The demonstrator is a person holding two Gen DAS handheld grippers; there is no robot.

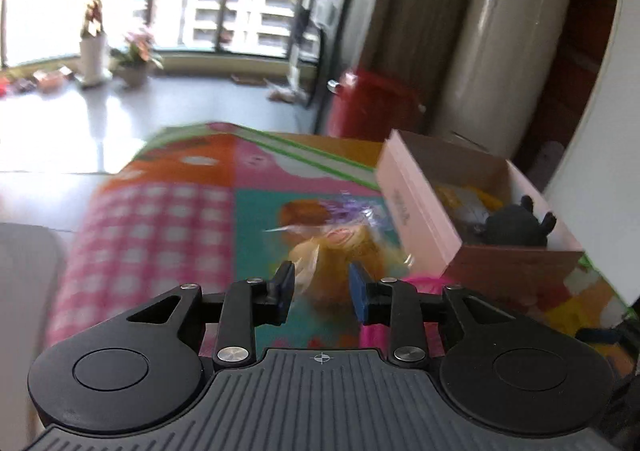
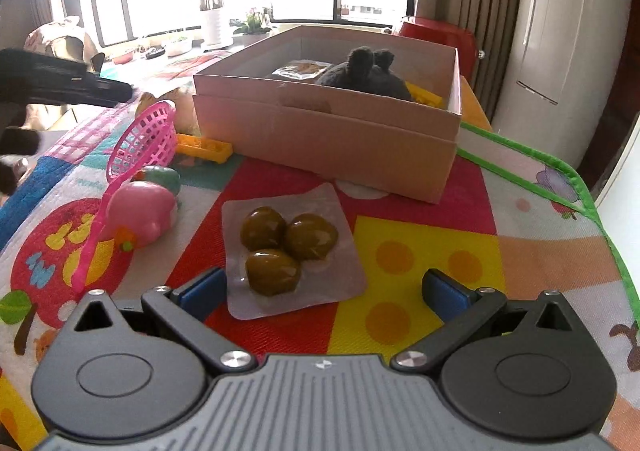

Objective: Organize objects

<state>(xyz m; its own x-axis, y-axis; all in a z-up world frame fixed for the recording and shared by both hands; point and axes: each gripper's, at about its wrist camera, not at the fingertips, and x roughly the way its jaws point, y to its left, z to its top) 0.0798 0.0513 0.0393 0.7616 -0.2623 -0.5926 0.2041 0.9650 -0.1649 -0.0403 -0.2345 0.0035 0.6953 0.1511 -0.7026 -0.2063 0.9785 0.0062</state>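
The left gripper (image 1: 321, 291) has its blue-padded fingers (image 1: 357, 293) drawn fairly close on either side of a yellowish treat wrapped in clear crinkled plastic (image 1: 340, 251); motion blur hides whether the pads actually touch it, so I cannot tell if it is grasped. At about 2 o'clock from those jaws sits an open pink cardboard box (image 1: 416, 207), holding a dark grey plush toy with stubby ears (image 1: 516, 225) against its far side and something yellow beside it. A bright pink object (image 1: 424, 285) peeks out just right of the fingers, at 3 o'clock. Everything rests on a colourful patchwork play mat (image 1: 160, 219). The right gripper (image 2: 322, 291) is spread wide and released, holding nothing; between its fingers, toward the left one, lies a flat silver vacuum pouch with three olive-brown round pieces (image 2: 288, 247). At 10 o'clock from it lie a glossy pink toy (image 2: 144, 213) and a green one (image 2: 162, 177) touching behind it, with a pink plastic mesh basket (image 2: 142, 141) tilted on its side above them. A yellow building brick (image 2: 204, 149) lies just beside the box's (image 2: 328, 143) near-left corner, at 11 o'clock. The box stands at 12 o'clock, with the plush toy (image 2: 368, 75) and another sealed pouch (image 2: 298, 70) inside.
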